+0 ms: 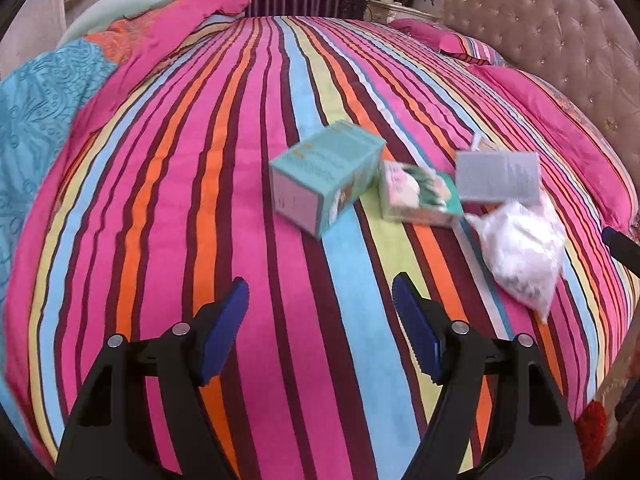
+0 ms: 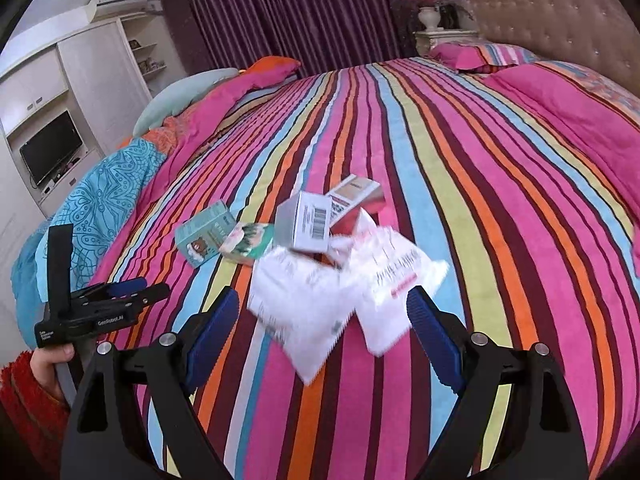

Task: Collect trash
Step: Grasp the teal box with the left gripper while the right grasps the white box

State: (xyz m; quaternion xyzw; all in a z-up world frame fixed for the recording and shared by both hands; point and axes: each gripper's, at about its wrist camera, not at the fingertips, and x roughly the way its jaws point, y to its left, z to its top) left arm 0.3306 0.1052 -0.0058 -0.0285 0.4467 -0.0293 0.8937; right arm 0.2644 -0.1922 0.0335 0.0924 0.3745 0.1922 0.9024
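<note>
Left claw (image 1: 320, 300): spread, nothing between its pads; hangs over the striped bed (image 1: 160, 200)
Right claw (image 2: 324, 312): spread, empty
Trash: teal box (image 1: 326, 172), green floral box (image 1: 418, 194), grey box (image 1: 498, 178), white plastic bags (image 2: 340, 292) (all clustered on the bed)

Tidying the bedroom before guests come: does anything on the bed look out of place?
Yes. Litter lies mid-bedspread: a teal box, a green floral box, a grey box and crumpled white plastic bags, clustered and askew. It looks like discarded packaging.
</note>
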